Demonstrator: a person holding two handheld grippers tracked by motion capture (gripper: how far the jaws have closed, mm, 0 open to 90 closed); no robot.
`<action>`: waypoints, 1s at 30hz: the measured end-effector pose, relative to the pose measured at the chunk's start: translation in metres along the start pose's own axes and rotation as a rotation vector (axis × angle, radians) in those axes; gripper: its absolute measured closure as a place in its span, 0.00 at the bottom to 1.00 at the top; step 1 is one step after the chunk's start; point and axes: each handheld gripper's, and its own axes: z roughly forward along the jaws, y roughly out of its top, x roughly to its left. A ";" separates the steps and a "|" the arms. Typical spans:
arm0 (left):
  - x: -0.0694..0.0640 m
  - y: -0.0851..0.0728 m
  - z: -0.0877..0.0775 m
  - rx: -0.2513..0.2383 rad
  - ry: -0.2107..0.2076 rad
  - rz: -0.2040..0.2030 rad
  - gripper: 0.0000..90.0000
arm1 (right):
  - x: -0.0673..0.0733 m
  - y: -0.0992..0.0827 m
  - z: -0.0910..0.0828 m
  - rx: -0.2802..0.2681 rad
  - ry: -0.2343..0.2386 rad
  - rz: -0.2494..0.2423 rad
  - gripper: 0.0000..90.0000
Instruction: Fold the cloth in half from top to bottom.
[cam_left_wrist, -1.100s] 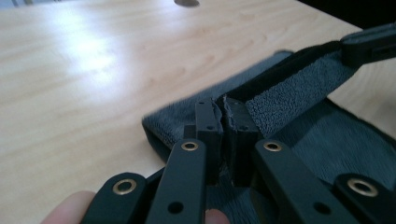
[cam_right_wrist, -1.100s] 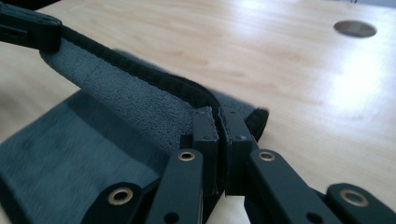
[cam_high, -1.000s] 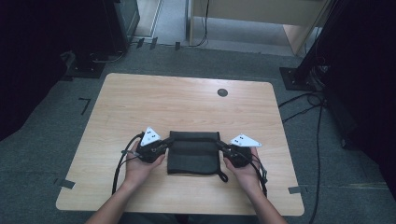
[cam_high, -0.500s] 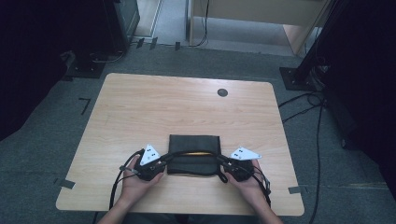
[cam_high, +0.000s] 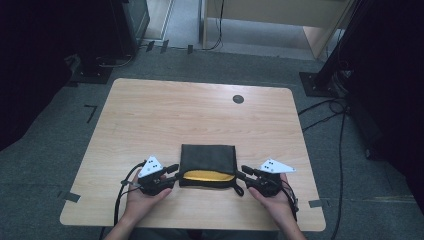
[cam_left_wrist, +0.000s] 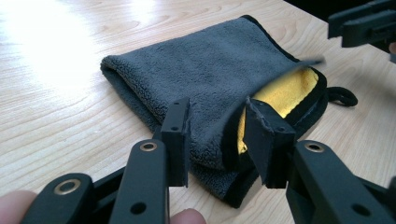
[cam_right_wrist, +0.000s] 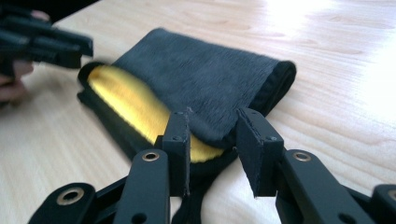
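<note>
Cloth (cam_high: 207, 159), folded on the table between the left gripper (cam_high: 170, 171) and right gripper (cam_high: 243, 173), whose jaws have just been opening off its corners, may spring unfolded or snag a retreating pad.

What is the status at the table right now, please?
Left gripper and right gripper: jaws just been opening, pads off the cloth. Folded grey cloth flat on table, yellow side peeking out. Nothing in the way.
</note>
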 end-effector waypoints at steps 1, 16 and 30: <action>-0.001 0.000 0.001 0.000 -0.005 0.004 0.68 | 0.000 0.001 0.003 -0.003 -0.001 0.001 0.70; -0.018 -0.012 0.009 0.118 0.044 0.190 0.90 | 0.013 -0.016 0.031 0.126 -0.079 -0.037 0.72; 0.001 -0.003 -0.010 -0.036 -0.055 0.016 0.64 | 0.017 -0.010 0.020 0.073 -0.081 -0.007 0.63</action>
